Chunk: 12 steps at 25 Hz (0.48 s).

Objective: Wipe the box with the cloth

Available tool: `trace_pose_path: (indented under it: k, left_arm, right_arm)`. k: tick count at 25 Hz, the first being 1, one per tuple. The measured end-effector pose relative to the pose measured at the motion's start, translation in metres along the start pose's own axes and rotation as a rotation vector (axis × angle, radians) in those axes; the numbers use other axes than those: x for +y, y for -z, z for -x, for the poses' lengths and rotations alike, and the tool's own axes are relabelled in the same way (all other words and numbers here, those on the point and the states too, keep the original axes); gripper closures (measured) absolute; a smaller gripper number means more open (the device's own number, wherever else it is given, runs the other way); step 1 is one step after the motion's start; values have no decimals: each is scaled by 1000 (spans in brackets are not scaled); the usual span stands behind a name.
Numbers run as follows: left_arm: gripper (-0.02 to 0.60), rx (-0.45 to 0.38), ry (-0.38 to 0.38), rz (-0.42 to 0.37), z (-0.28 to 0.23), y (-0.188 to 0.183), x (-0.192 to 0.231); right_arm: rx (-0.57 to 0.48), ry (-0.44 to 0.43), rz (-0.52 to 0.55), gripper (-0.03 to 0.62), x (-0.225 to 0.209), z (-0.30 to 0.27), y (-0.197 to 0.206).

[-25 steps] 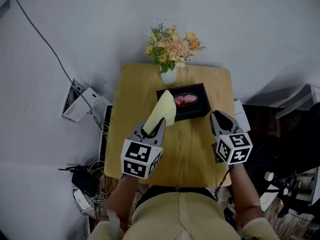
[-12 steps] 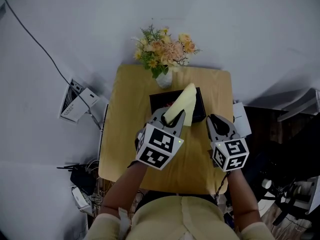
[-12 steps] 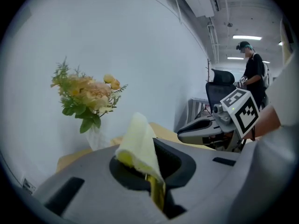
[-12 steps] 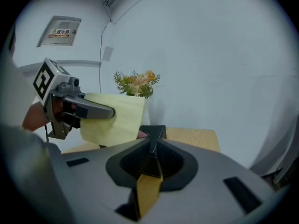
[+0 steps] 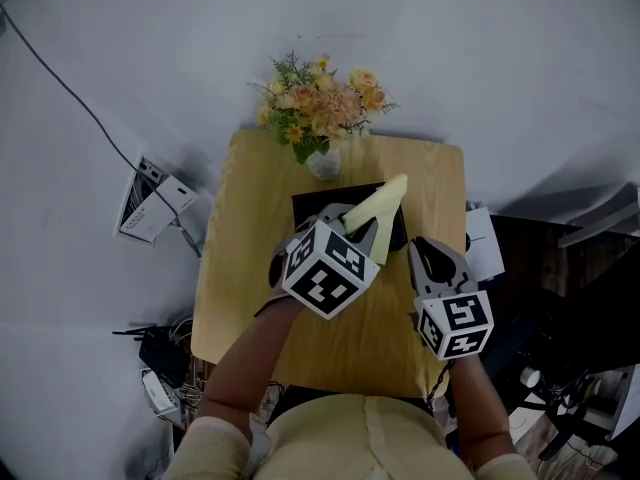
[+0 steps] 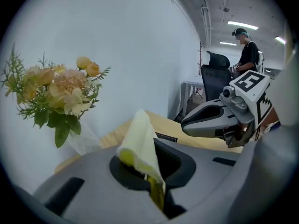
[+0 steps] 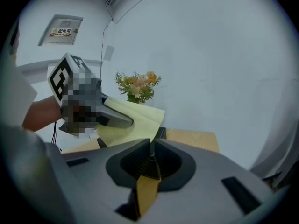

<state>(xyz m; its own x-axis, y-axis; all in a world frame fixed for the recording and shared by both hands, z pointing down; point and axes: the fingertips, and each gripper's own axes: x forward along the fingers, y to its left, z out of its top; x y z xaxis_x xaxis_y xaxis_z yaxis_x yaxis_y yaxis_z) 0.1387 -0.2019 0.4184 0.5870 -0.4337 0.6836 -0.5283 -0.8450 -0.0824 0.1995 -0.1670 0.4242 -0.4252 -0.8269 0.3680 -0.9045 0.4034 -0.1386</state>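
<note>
A pale grey wall [image 5: 480,58] and floor surround a small square wooden worktop [image 5: 240,268], whose rear edge stands at the wall. In the left gripper view the room continues behind into an office, where a person [image 6: 245,55] stands beside a black office chair [image 6: 216,76].

At the rear of the worktop, in the middle, stands a bouquet of peach and yellow flowers [image 5: 320,108] in a clear glass vase [image 5: 323,163]. Just in front of it lies the black rectangular box [image 5: 305,206], mostly covered from above. The left tongs [image 5: 352,223] hang over the box and are clamped on a pale yellow cloth [image 5: 382,203], which sticks out toward the box's rear right corner. The right tongs [image 5: 430,251] are closed with nothing between them, just beside the right end of the box and near the worktop's right edge.

The left half and the front strip of the worktop are bare wood. On the floor at the left lie white booklets [image 5: 150,208] and a dark cable [image 5: 60,78]. Dark clutter [image 5: 560,368] stands close to the right side.

Compared with a second ago, the left tongs have carried the cloth from the front left of the box across its top toward the right, so the pink panel on the lid is now hidden. The right tongs have kept nearly the same place.
</note>
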Motion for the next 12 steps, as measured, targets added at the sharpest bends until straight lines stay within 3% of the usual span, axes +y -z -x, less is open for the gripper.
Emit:
trace_pose_path:
  k: [4, 8, 12]
  left_arm:
    - [557, 46, 53, -57, -13, -3, -12]
    - [557, 129, 31, -136, -28, 5, -11]
    - [557, 170, 13, -151, -32, 15, -6]
  right_arm:
    - [10, -8, 18, 560, 0, -3, 2]
    - [11, -10, 10, 560, -2, -3, 4]
    - [13, -9, 10, 560, -2, -4, 5]
